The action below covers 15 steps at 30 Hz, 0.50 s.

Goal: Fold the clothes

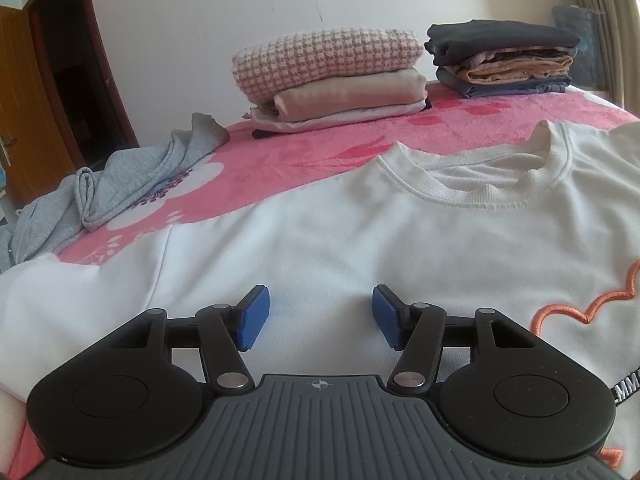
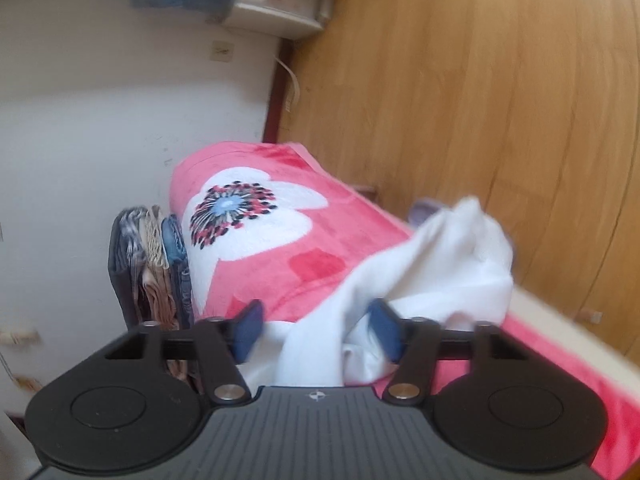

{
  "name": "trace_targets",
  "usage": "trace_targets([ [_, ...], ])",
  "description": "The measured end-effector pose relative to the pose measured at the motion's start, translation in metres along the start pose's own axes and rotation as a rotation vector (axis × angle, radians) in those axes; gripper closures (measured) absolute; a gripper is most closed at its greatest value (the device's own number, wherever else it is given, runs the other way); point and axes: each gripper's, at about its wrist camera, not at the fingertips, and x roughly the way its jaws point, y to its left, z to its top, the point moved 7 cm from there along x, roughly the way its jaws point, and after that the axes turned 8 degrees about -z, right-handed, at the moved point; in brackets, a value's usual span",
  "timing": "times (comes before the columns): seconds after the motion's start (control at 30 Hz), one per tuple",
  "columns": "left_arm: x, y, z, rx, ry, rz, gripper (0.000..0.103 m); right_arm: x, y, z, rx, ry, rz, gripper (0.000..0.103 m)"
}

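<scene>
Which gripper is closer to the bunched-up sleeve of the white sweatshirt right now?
Right. The right gripper straddles the bunched sleeve, white cloth lying between its open jaws. The left gripper hovers open over the flat chest of the white sweatshirt, below the collar.

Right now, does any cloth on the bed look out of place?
Yes. The grey garment lies crumpled at the blanket's left edge, unlike the two folded stacks. The white shirt's sleeve is bunched.
</scene>
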Motion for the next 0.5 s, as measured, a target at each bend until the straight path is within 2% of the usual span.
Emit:
trace_targets([
  [0.03,0.000,0.000,0.000,0.002,-0.001,0.003,0.045,-0.004,0.001,0.000,-0.021,-0.015,-0.011,0.071],
  [0.13,0.000,-0.001,0.000,0.009,0.000,0.009,0.045,-0.018,0.004,0.002,-0.069,-0.076,-0.014,0.094],
  [0.2,0.000,-0.001,0.000,0.012,0.000,0.011,0.045,-0.034,0.008,0.004,-0.091,-0.143,0.006,0.096],
  [0.37,0.000,-0.001,-0.001,0.006,-0.002,0.008,0.045,-0.082,0.029,0.002,-0.145,-0.240,0.104,0.098],
  [0.5,-0.001,0.000,-0.001,-0.006,-0.001,0.003,0.045,-0.128,0.074,-0.022,-0.257,-0.268,0.257,0.098],
])
